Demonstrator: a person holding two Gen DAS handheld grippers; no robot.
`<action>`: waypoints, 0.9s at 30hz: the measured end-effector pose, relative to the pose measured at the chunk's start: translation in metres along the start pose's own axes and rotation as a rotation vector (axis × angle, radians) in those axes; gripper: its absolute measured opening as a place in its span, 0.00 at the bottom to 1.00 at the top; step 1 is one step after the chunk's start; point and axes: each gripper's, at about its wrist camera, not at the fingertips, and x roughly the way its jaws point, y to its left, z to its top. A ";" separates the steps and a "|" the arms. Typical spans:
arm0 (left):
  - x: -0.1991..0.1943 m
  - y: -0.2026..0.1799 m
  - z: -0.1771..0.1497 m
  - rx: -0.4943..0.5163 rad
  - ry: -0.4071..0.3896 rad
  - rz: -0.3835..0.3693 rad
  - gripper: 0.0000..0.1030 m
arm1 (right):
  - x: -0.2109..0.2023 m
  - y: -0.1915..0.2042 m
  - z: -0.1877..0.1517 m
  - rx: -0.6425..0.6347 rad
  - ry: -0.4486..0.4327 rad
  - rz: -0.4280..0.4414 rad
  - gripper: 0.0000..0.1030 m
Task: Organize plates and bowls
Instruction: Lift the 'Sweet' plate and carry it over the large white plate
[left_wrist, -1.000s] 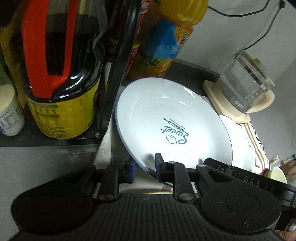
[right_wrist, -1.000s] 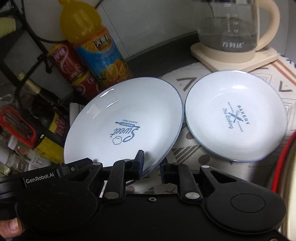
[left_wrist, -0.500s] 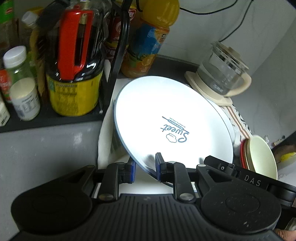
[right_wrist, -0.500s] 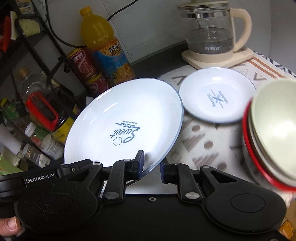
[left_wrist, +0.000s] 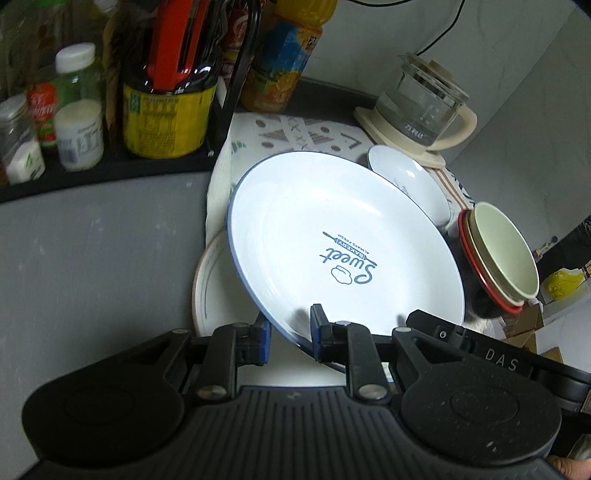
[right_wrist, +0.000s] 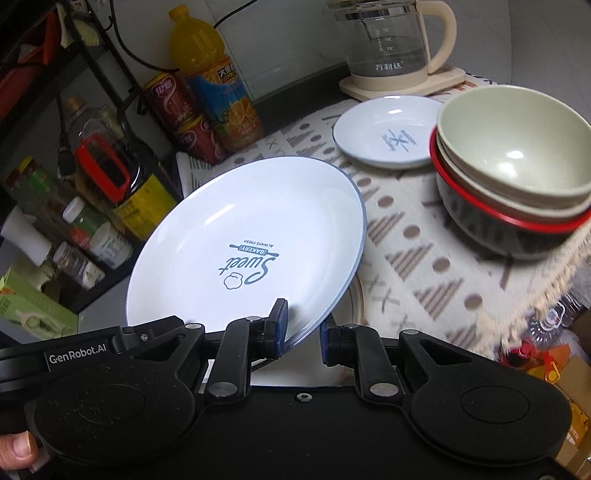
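A large white plate with a blue rim and "Sweet" lettering (left_wrist: 343, 240) (right_wrist: 251, 240) is held tilted above the patterned cloth. My left gripper (left_wrist: 290, 334) is shut on its near rim, and my right gripper (right_wrist: 303, 334) is shut on the same rim. Under it lies another plate with a brownish rim (left_wrist: 210, 288) (right_wrist: 356, 299), mostly hidden. A smaller white plate (left_wrist: 410, 177) (right_wrist: 388, 136) lies farther back. A stack of bowls (left_wrist: 498, 254) (right_wrist: 513, 158), pale green in a red-rimmed one, stands on the right.
A glass kettle (left_wrist: 424, 107) (right_wrist: 391, 40) stands at the back on its base. A black rack with bottles and jars (left_wrist: 166, 110) (right_wrist: 122, 192) is on the left, with an orange juice bottle (right_wrist: 214, 81) and red cans (right_wrist: 177, 110) beside it. The cloth's fringed edge (right_wrist: 535, 295) hangs at the right.
Both grippers have drawn back from the rack with the large plate in them. The bowl stack and the brown-rimmed plate underneath have come into view.
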 end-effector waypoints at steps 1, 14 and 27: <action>-0.002 0.000 -0.004 0.001 0.001 -0.001 0.19 | -0.002 0.000 -0.004 -0.001 0.003 -0.002 0.17; -0.007 0.007 -0.033 -0.032 0.041 0.001 0.19 | -0.010 0.002 -0.030 -0.016 0.042 -0.030 0.17; 0.008 0.009 -0.023 -0.057 0.110 -0.009 0.20 | 0.004 -0.004 -0.025 0.021 0.080 -0.058 0.16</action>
